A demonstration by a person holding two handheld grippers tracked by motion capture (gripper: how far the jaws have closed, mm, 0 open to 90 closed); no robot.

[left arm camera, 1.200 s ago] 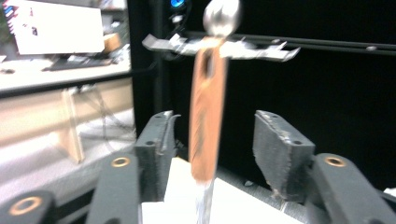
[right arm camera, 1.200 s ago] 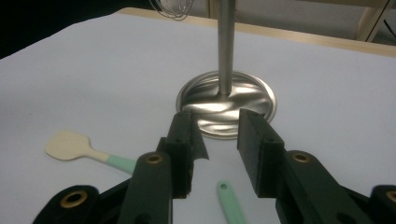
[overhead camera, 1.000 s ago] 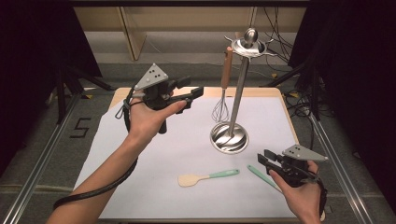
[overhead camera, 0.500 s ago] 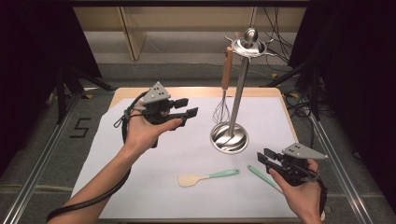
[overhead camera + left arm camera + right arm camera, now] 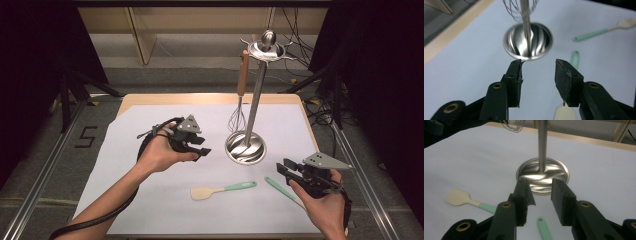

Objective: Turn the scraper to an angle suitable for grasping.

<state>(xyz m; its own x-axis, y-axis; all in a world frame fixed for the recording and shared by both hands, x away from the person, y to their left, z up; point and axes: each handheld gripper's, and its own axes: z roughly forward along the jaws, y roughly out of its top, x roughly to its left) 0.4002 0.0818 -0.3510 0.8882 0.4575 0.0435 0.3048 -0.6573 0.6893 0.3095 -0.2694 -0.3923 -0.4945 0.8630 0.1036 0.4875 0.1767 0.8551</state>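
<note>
While left gripper [image 5: 200,148] jaws, just closing, stand parted and empty, spatula [image 5: 222,190] lies near, below-right on table.

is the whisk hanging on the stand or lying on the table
Hanging. The whisk dangles by its brown handle from the top ring of the steel stand, wires pointing down above the white sheet, clear of the round base.

Whisk [image 5: 239,116] hanging on steel stand [image 5: 246,148]; white sheet [image 5: 150,200] over table.
</note>
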